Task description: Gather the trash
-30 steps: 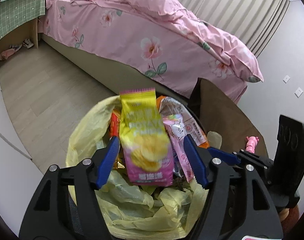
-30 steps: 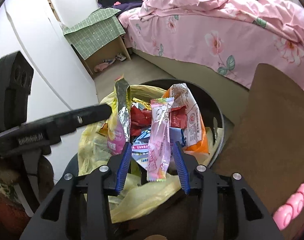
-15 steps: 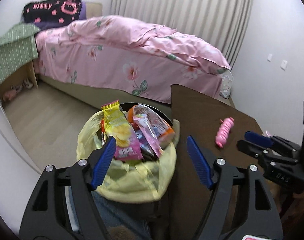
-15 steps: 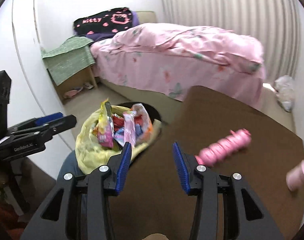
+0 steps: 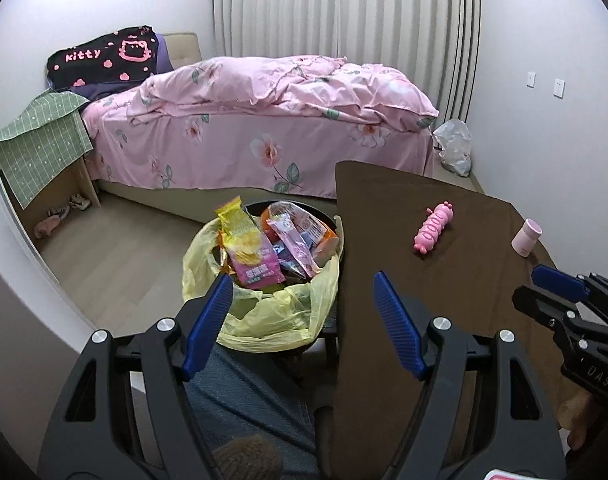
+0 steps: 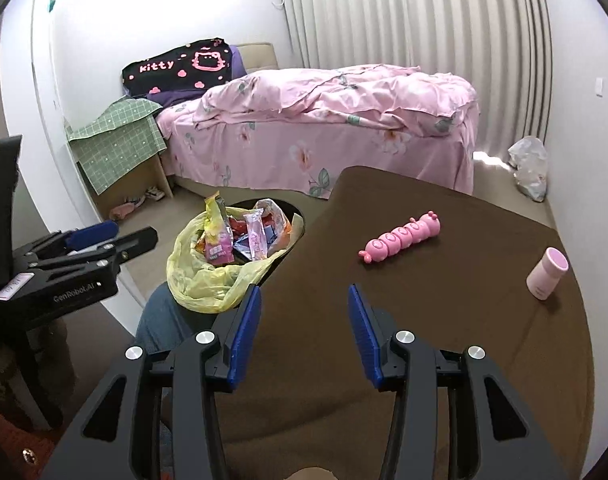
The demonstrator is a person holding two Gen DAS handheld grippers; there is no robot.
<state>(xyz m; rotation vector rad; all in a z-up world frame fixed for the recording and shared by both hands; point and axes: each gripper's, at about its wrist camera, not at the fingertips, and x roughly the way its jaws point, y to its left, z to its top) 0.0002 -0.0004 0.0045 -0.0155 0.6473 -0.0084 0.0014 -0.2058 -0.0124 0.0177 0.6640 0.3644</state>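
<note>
A black bin lined with a yellow bag (image 5: 263, 312) (image 6: 207, 276) stands on the floor left of the table, stuffed with snack wrappers. A yellow-and-pink chip bag (image 5: 247, 252) (image 6: 217, 240) and a pink wrapper (image 5: 293, 246) (image 6: 255, 236) stick up out of it. My left gripper (image 5: 300, 280) hangs open and empty, above and short of the bin. Over the brown table, my right gripper (image 6: 304, 289) has its jaws opening, with nothing between them. Each gripper shows at the edge of the other's view.
The brown-covered table (image 6: 424, 320) carries a pink caterpillar toy (image 5: 434, 230) (image 6: 402, 236) and a small pink cup (image 5: 526, 238) (image 6: 546, 274). A pink bed (image 5: 263, 120), a green-draped nightstand (image 5: 39, 148) and a white plastic bag (image 5: 454, 146) lie beyond. A leg in jeans (image 5: 247, 392) is below the bin.
Both grippers have drawn back and up from the bin. The chip bag and the pink wrapper, earlier between the jaws, now stay in the bag. The left jaws stand wider.
</note>
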